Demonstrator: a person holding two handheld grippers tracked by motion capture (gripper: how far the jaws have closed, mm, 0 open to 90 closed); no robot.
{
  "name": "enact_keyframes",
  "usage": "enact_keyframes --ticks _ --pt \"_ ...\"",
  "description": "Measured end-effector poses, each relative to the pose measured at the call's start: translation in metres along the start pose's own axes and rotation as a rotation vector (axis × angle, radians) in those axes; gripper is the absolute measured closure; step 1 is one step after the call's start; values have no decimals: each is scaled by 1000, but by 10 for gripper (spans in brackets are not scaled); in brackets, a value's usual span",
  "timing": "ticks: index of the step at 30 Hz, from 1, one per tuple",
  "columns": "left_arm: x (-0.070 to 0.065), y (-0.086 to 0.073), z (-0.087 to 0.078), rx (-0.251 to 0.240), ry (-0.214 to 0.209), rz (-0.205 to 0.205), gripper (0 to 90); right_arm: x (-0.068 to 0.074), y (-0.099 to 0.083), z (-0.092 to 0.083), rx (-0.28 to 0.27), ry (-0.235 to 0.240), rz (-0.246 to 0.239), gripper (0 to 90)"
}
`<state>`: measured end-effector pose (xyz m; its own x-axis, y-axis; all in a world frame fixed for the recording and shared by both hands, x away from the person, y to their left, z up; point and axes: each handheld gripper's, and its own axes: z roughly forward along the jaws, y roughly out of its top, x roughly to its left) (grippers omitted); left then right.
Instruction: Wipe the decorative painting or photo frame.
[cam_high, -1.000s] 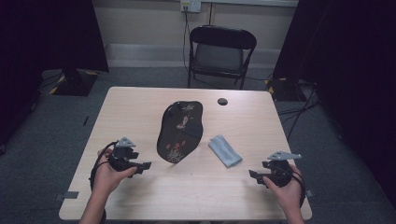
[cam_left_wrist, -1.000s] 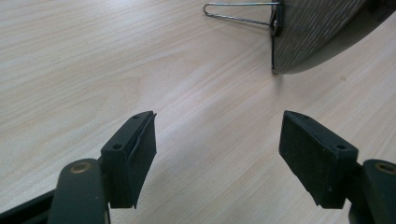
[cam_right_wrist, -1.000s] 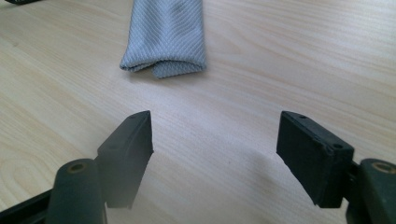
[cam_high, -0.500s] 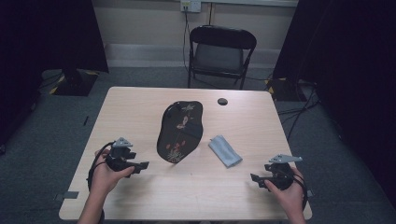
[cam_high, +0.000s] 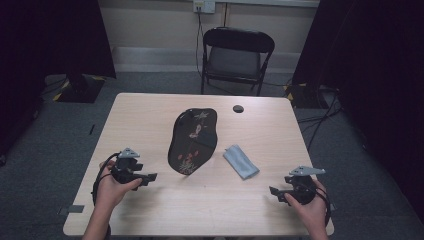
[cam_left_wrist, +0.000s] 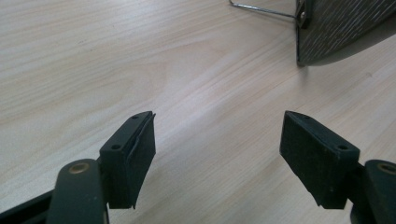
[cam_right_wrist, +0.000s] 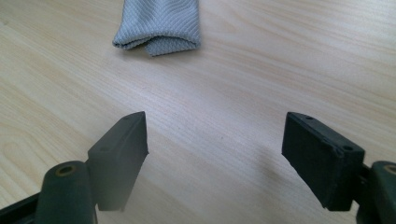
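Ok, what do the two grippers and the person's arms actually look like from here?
Both are black handheld units. The left gripper and right gripper each carry a grey three-cornered plate on top and trail a black cable looping by the wrist. Up close, each has two blocky black jaws with flat pads and small screw holes, mounted on arms with a brass-coloured bolt. The forearms are bare, no sleeves visible.

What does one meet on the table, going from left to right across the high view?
left gripper → black decorated plaque on its stand → folded grey cloth → right gripper
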<state>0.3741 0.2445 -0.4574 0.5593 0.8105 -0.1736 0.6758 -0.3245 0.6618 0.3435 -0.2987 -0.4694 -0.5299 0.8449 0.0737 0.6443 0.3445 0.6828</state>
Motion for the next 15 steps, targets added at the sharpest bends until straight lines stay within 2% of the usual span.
enact_keyframes --ticks 8,15 --pt "4 -3 1 17 8 -3 266 -2 -3 1 16 -10 -1 213" --pt "5 -4 2 5 12 -9 267 -2 -5 2 19 -19 -10 212"
